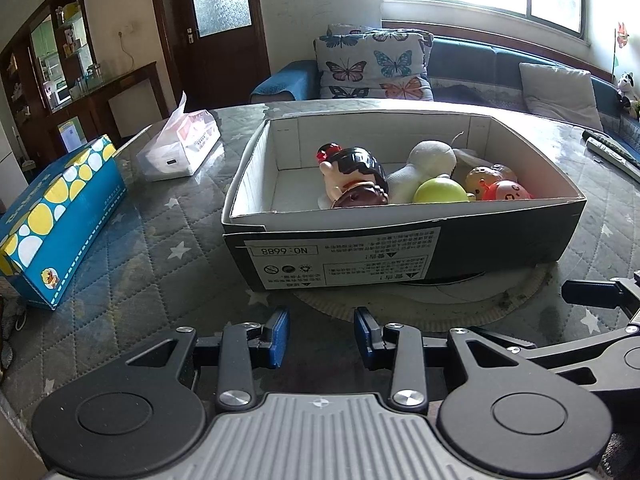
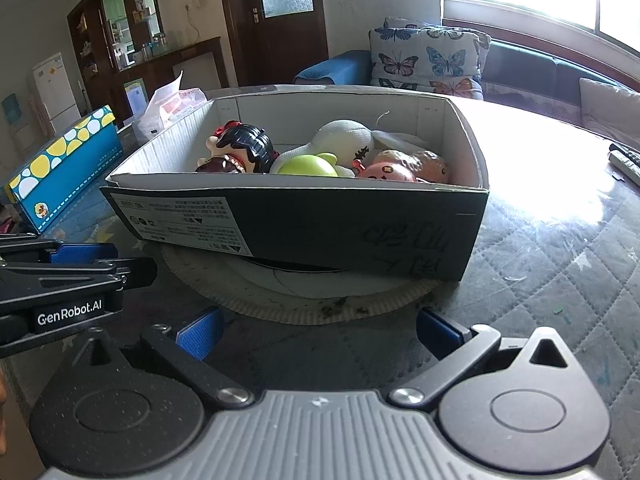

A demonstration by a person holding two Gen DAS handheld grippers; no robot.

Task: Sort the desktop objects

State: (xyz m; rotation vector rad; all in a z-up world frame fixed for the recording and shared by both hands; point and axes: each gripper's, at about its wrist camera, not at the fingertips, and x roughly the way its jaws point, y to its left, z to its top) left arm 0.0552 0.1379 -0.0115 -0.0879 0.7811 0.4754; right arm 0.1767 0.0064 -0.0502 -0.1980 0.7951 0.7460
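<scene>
A black cardboard box (image 1: 400,256) (image 2: 320,220) stands on a round mat in front of both grippers. Inside lie a black-haired doll (image 1: 356,176) (image 2: 244,148), a white plush toy (image 1: 428,160) (image 2: 344,138), a green ball (image 1: 440,192) (image 2: 308,168) and orange and pink toys (image 1: 504,190) (image 2: 384,172). My left gripper (image 1: 321,334) is open and empty, just short of the box's near wall; it also shows at the left of the right wrist view (image 2: 80,256). My right gripper (image 2: 318,334) is wide open and empty before the box.
A blue box with yellow and white dots (image 1: 56,216) (image 2: 64,164) and a tissue pack (image 1: 180,140) (image 2: 172,108) lie left of the black box. Remote controls (image 1: 612,148) (image 2: 626,160) lie far right. A sofa with butterfly cushions (image 1: 372,64) stands behind the table.
</scene>
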